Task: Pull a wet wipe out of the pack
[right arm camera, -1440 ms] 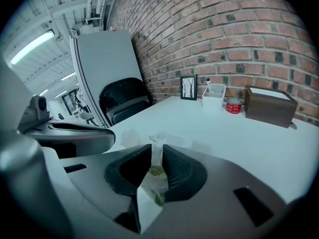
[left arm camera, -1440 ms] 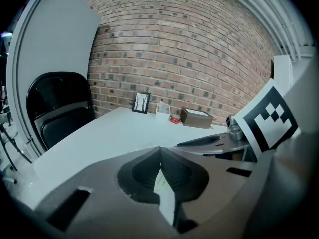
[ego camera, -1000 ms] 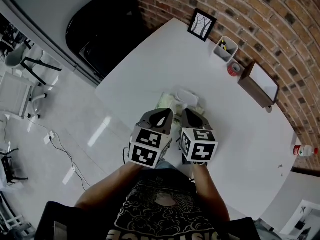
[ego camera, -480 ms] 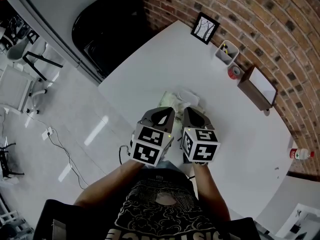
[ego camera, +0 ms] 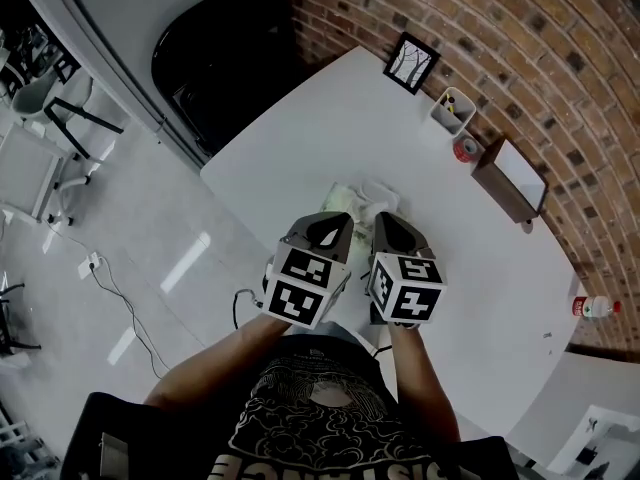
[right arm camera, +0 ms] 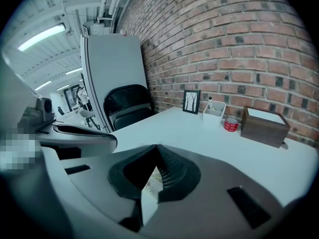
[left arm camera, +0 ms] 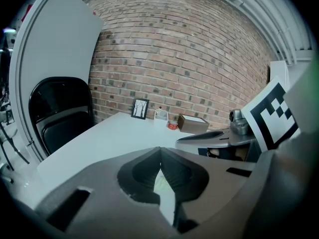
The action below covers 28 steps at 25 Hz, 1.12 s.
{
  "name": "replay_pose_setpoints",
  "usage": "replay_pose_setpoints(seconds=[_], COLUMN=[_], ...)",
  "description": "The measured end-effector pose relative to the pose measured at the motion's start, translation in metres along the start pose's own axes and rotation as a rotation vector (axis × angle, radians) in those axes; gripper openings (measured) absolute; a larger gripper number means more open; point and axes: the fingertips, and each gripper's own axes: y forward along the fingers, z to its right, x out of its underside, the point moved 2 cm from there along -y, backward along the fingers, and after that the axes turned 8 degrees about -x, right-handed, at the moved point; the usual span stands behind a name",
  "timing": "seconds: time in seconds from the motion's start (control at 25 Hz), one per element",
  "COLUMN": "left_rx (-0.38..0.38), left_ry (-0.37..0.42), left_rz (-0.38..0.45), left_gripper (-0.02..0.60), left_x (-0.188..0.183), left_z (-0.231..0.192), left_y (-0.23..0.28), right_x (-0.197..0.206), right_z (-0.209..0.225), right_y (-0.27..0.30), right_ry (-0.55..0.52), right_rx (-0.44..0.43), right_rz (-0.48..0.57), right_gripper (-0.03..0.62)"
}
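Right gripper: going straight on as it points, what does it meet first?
Probably the wet wipe pack on the table, just ahead of the right gripper; depth is unclear.

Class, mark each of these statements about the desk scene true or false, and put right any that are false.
1. Both grippers have their jaws together and hold nothing. True: the left gripper and the right gripper are closed and empty.
2. The pack of wipes lies on the floor. False: the pack of wipes lies on the white table, just ahead of the grippers.
3. The picture frame stands at the table's far end by the brick wall. True.
4. The roll of tape is blue. False: the roll of tape is red.
5. The wooden box sits on the chair. False: the wooden box is on the table, beside the tape.
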Motion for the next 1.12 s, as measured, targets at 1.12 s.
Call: replay_pose_setpoints(seconds=[1.12], left_rx=[0.085], left_ry=[0.043], left_rz=[0.048], left_gripper=[0.012], left_x=[0.000], left_z=[0.006], left_y=[-0.041], right_x=[-0.023], right_z=[-0.032], right_y=[-0.049], right_ry=[-0.013], right_rx=[0.103], right_rz=[0.130], right_gripper=[0.017])
